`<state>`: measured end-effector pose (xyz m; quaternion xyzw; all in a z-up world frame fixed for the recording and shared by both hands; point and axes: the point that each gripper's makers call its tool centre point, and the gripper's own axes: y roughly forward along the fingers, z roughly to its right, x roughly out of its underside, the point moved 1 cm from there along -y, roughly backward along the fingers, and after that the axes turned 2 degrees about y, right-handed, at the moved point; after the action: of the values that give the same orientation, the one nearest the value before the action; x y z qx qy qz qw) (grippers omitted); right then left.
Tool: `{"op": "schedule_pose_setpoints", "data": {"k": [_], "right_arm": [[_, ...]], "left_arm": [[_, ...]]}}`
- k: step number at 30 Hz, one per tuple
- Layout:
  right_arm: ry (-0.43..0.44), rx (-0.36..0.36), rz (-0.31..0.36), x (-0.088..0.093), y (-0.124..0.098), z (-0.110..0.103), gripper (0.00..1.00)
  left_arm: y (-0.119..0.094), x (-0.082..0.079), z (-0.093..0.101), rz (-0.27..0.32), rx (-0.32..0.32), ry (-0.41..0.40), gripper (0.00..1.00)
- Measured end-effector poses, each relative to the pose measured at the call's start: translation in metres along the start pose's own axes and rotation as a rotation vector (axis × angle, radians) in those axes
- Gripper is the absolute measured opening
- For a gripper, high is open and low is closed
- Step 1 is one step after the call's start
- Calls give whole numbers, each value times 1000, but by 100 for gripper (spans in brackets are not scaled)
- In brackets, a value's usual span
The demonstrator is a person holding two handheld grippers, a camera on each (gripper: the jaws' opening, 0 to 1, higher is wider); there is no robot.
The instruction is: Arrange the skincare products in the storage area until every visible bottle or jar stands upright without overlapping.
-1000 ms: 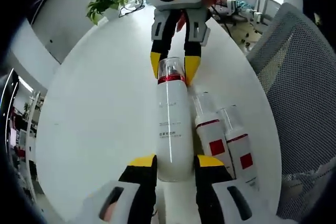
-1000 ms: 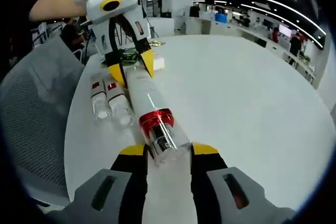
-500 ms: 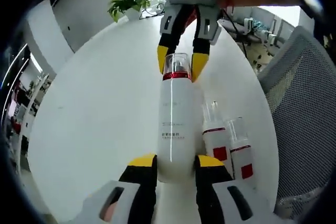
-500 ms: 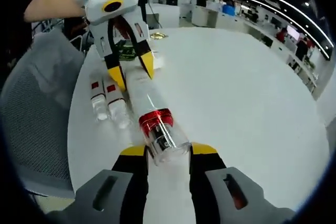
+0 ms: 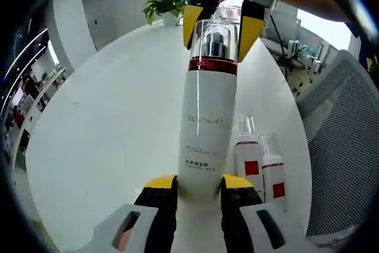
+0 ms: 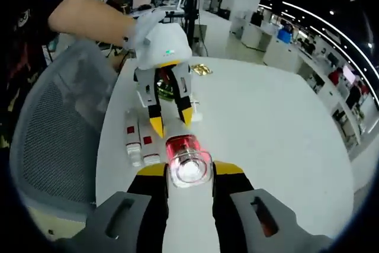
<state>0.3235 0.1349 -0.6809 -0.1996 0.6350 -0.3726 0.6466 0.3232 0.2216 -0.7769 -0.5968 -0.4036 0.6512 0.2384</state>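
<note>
I hold a tall white bottle between both grippers, tipping it up off the desk.

The tall white bottle, with a red band and a clear cap, is gripped at both ends so I can swing it upright, I judge, since a grip at each end keeps its long body steady. My left gripper is closed narrowly on its base, yellow tips pressing either side. My right gripper is closed on the clear cap, which points straight at that camera. In the left gripper view the bottle rises steeply above the white round desk. Just beside its base, two small bottles with red square labels lie flat, side by side, touching; they need standing up next. A potted plant sits at the desk's far edge, and a grey mesh chair stands alongside.
</note>
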Motion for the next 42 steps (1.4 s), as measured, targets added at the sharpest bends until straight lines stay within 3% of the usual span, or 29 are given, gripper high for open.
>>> {"op": "schedule_pose_setpoints", "data": {"k": [14,20,23,33,42], "right_arm": [[-19,42,161,-62,15,-6,28],[-103,66,147,-78,25,-12,29],[-139,85,119,-81,29,-12,29],[-219,92,114,-92,38,-19,30],[-319,93,108,-105,49,-27,30]], "left_arm": [[-4,13,-1,31,0,-87,26],[-4,17,0,39,-2,-113,26],[-4,18,0,48,-2,-129,26],[-3,21,1,65,-8,-173,28],[-11,22,3,127,-55,-280,31]]}}
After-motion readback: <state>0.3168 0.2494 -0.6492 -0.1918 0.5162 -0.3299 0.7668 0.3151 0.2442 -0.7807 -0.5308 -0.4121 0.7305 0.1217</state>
